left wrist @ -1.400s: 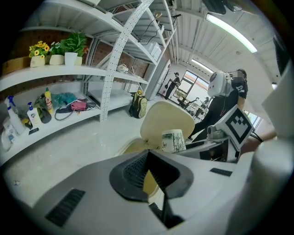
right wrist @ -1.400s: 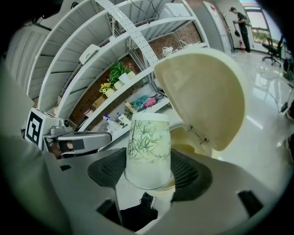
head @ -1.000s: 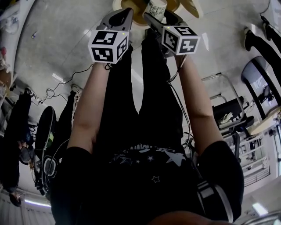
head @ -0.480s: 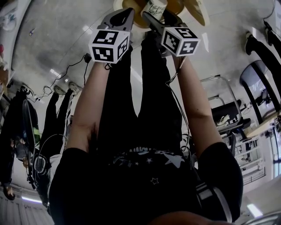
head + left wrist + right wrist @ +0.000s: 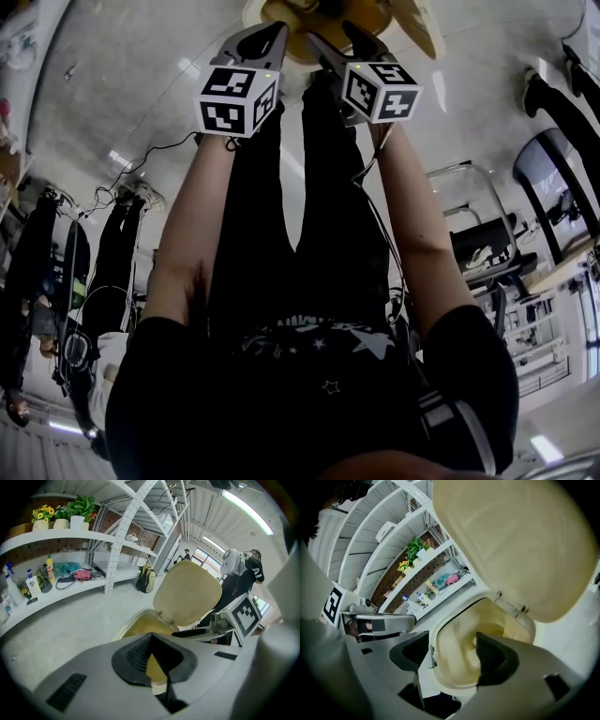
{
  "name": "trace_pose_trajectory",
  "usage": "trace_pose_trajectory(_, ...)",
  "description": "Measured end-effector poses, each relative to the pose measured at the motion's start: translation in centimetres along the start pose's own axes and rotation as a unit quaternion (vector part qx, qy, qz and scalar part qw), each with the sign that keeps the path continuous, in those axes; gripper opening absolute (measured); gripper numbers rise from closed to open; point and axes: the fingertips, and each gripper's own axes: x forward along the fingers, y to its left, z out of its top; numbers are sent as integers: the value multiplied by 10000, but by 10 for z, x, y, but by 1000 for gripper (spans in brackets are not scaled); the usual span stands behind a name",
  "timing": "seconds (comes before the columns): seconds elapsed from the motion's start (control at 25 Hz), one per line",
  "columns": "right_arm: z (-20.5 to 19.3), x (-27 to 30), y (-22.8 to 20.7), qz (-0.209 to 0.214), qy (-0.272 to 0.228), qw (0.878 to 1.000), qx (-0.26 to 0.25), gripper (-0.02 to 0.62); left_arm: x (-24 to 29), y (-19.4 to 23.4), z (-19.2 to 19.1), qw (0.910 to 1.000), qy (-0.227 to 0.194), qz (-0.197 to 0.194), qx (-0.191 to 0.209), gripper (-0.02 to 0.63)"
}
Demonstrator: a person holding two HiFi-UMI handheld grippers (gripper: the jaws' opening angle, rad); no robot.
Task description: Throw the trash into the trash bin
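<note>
The trash bin (image 5: 255, 13) stands open on the floor ahead of me, its cream lid (image 5: 418, 22) tipped back. My right gripper (image 5: 334, 34) hovers over the bin's mouth (image 5: 459, 667), open with nothing between its pads (image 5: 491, 654). The raised lid (image 5: 515, 541) fills the top of the right gripper view. My left gripper (image 5: 276, 28) is beside it on the left, over the near rim (image 5: 136, 625); its pads (image 5: 133, 656) meet at the tips, holding nothing. No trash shows in either gripper. A pale shape lies deep in the bin; I cannot tell what it is.
White shelving (image 5: 93, 536) holds spray bottles, potted flowers and bags behind the bin; a backpack (image 5: 146, 579) leans on it. A person in black (image 5: 243, 573) stands at the right. Cables (image 5: 141, 169), standing people and office chairs (image 5: 487, 244) surround me.
The white printed piece of trash held in the right gripper's jaws is gone from them, and those jaws now stand open over the bin. Both grippers stayed almost in place.
</note>
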Motion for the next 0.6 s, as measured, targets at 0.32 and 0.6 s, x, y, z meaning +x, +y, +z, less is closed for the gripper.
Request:
trace_pose_trajectory(0.32, 13, -15, 7, 18, -57, 10000, 11, 304, -8, -7, 12, 10000, 6, 12, 57, 9)
trace_pose_trajectory(0.6, 29, -28, 26, -40, -141, 9999, -48, 304, -28, -13, 30, 9997, -75, -91, 210, 9)
